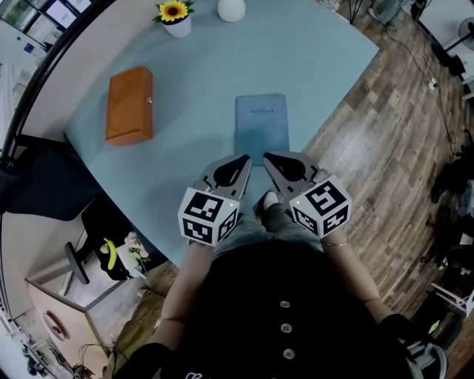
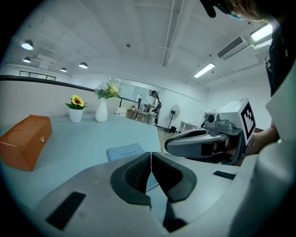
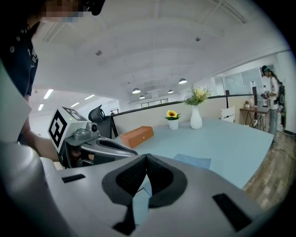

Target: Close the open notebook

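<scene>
- Pale blue table point(image 1: 318, 66) fills most of your head view, with wood floor point(image 1: 385, 148) off its right edge.
- Your notebook point(image 1: 261, 123) lies flat on the table near the middle, cover up and already closed, with its long sides running near to far.
- Your left gripper point(image 1: 246, 158) is drawn together tip to tip. It has hold of nothing, and only table shows through the slit lower down between its pads.
- Your right gripper point(image 1: 266, 158) is the same, tips meeting and nothing caught between them.
- Both grippers sit side by side at the near edge of the table. They angle in toward each other, so their tips nearly meet.
- The two tips sit just short of the notebook's near edge, left tip by its near left corner and right tip closer to the middle of that edge. You cannot tell from the head view whether either one touches the cover.
- In each gripper view the notebook lies just beyond the closed tips, and the other gripper shows alongside.
- An orange box point(image 1: 129, 104) lies well left of the notebook and a little farther back.
- A sunflower pot point(image 1: 175, 20) and a white vase point(image 1: 231, 9) stand at the far edge, well apart from the notebook.
</scene>
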Demonstrator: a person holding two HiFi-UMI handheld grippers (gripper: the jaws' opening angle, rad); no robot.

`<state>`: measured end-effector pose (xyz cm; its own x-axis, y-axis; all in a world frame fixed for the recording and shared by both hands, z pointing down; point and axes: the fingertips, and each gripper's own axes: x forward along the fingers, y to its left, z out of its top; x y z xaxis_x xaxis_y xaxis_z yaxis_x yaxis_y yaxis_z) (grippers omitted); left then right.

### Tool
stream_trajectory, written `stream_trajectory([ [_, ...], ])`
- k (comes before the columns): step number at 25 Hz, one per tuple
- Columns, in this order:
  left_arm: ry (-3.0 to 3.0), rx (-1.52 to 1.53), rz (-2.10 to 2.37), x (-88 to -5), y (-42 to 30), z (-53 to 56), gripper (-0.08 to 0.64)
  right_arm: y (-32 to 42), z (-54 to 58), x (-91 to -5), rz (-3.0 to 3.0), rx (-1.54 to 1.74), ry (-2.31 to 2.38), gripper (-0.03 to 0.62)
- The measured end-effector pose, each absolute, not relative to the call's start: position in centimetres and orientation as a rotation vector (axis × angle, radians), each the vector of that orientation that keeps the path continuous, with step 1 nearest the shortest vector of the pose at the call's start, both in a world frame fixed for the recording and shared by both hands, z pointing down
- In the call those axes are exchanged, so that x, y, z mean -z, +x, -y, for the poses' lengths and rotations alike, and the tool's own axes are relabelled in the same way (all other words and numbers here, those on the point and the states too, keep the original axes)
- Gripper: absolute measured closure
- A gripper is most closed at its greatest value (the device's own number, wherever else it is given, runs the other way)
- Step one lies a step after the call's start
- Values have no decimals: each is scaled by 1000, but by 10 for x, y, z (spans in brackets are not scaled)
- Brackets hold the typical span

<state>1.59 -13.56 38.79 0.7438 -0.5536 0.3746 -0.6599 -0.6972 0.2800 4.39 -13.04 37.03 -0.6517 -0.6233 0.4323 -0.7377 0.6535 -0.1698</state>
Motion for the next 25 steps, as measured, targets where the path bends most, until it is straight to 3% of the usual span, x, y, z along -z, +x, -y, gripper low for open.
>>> stream_trajectory([
  [25, 2540, -371, 907, -389, 15, 131, 543, 42, 123, -372, 2543, -456, 1044, 591],
])
